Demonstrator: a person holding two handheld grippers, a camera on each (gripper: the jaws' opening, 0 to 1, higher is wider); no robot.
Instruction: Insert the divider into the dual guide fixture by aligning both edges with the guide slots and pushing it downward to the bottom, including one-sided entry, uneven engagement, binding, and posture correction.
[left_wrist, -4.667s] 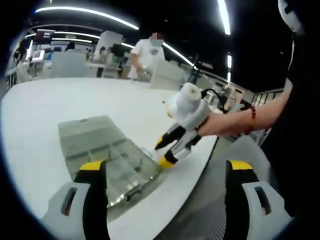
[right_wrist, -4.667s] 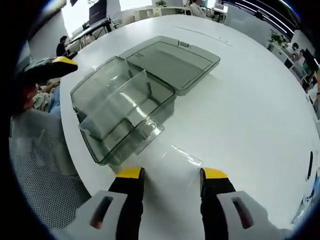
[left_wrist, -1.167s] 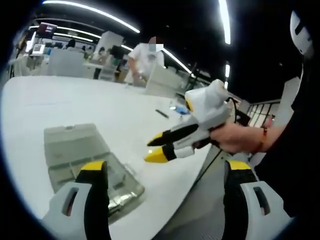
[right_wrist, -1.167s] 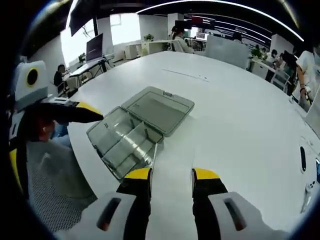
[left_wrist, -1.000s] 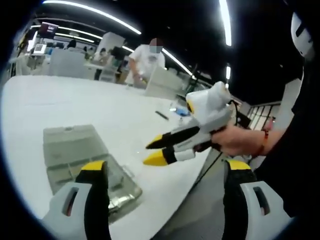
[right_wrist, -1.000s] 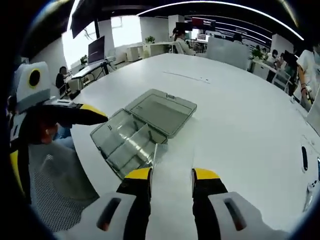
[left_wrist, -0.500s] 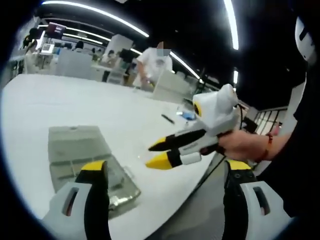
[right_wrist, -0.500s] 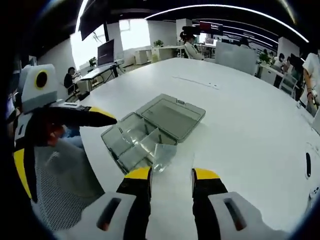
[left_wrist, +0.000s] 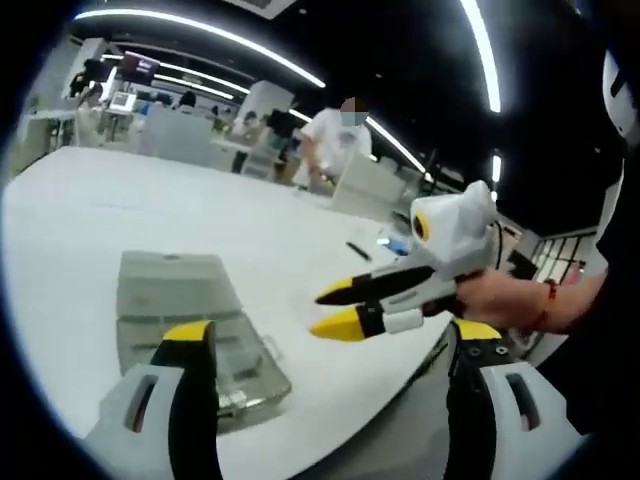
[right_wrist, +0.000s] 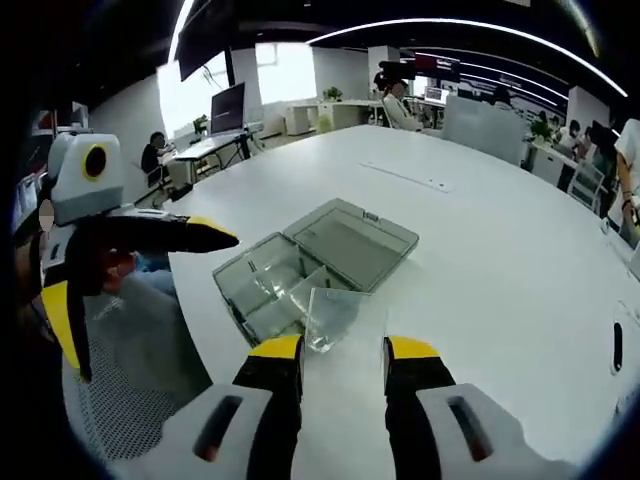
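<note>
Divider lifted clear of the box, held in our right gripper.

Our right gripper (right_wrist: 342, 352) is closed down narrow on the clear divider (right_wrist: 335, 313), which now stands up off the table (right_wrist: 500, 250); 4.7 s ago it lay flat there. The open box (right_wrist: 300, 260) sits at 11 o'clock of the divider, just past it, and looks farther off than half a second ago. Our left gripper (left_wrist: 330, 335) has its jaws spread wide with nothing in them, over the box (left_wrist: 190, 320). In the left gripper view the right gripper (left_wrist: 345, 308) has risen, at 2 o'clock of the box.
</note>
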